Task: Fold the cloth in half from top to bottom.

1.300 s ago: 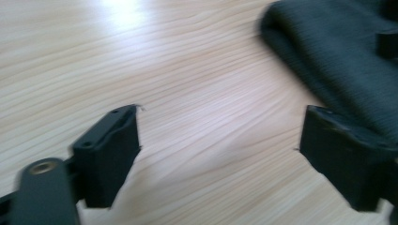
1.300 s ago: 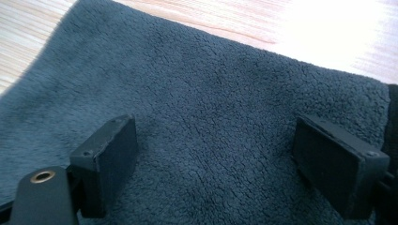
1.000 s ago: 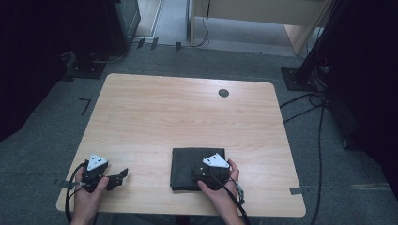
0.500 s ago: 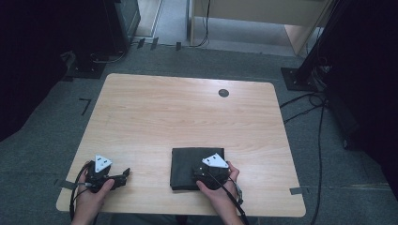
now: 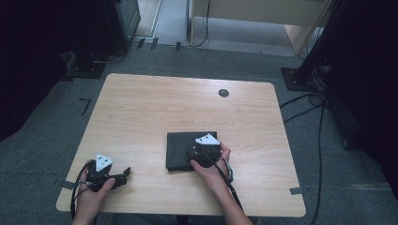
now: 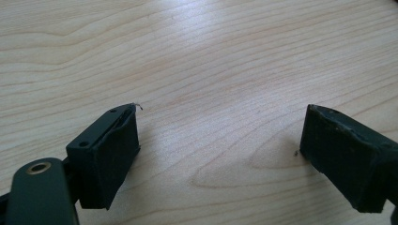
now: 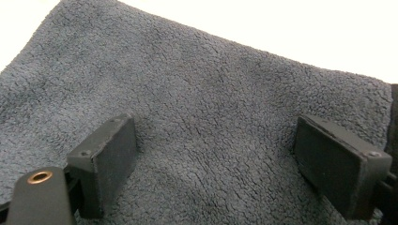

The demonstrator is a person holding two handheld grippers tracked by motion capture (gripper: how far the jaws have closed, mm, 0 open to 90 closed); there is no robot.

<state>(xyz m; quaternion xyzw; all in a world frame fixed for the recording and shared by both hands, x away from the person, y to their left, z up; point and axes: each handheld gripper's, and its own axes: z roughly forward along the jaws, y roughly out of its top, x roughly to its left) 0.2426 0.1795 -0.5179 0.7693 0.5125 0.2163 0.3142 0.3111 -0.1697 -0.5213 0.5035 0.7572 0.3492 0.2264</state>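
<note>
— Where's the cloth?

— I see the dark folded cloth (image 5: 180, 150) lying flat on the table (image 5: 155, 108), close to the near edge and a little right of its middle. In the right gripper view its surface is a nubbly grey fleece.

— And your right side?

— My right gripper (image 5: 202, 151) sits over the cloth's right part, close above it. Its jaws stand wide apart with fleece showing between them, and they clamp nothing. Whether the pads actually touch the fabric I cannot tell.

— The left?

— My left gripper (image 5: 119, 176) is near the table's near left corner, well apart from the cloth, its grey three-cornered plate up. The left gripper view shows its jaws spread wide too, over bare wood grain. There is a small dark round cap (image 5: 224, 93) on the table toward the far edge.
</note>
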